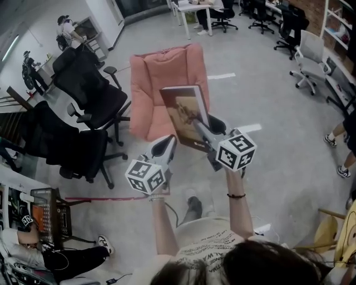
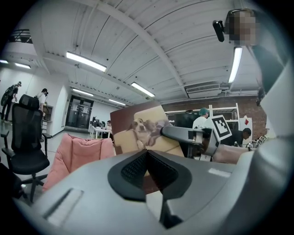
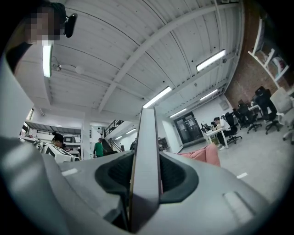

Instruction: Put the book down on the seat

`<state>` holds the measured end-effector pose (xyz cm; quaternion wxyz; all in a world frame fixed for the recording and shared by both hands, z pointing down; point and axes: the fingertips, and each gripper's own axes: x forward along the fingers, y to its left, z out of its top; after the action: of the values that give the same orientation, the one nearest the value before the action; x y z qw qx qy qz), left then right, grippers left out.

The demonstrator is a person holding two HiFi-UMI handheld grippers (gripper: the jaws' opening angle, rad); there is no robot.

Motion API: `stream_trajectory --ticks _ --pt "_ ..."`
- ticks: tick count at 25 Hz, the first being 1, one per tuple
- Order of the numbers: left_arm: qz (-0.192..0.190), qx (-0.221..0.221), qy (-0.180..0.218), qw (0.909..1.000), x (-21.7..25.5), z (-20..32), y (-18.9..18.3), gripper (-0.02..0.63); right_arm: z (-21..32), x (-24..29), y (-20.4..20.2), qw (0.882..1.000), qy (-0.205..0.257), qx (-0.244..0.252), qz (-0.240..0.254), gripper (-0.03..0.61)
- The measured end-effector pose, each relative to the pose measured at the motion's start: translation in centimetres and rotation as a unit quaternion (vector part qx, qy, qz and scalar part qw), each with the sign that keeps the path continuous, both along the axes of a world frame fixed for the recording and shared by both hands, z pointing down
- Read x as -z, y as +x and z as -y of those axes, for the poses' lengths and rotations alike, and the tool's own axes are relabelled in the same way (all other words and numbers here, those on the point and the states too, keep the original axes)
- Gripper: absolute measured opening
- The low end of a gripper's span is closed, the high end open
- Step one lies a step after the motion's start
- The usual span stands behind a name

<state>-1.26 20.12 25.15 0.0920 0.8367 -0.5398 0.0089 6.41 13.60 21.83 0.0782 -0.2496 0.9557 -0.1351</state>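
Observation:
My right gripper is shut on the lower edge of a hardcover book and holds it upright in the air. Its cover shows a dog. Just beyond and below the book stands the pink cushioned seat. In the right gripper view the book runs edge-on between the jaws, with the pink seat low at the right. My left gripper hangs left of the book with its jaws together and nothing in them. Its own view shows the book, my right gripper and the seat.
Two black office chairs stand left of the seat. At the far right is a white office chair, and a person's legs show at that edge. A cart stands at lower left. People and desks are at the back.

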Motion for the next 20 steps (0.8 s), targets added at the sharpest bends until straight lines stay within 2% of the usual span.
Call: stream_trajectory --ticks 6,20 --pt "-0.007 -0.003 -0.005 1.0 -1.1 2.9 -2.2 -0.002 3.2 -1.2 -1.5 1.0 -0.005 -0.01 -0.006 0.152" --pt "-0.02 0.013 -0.041 0.9989 -5.7 12.5 -11.7 -0.002 12.6 -6.2 -10.1 0.999 -0.044 -0.014 -0.007 0.152"
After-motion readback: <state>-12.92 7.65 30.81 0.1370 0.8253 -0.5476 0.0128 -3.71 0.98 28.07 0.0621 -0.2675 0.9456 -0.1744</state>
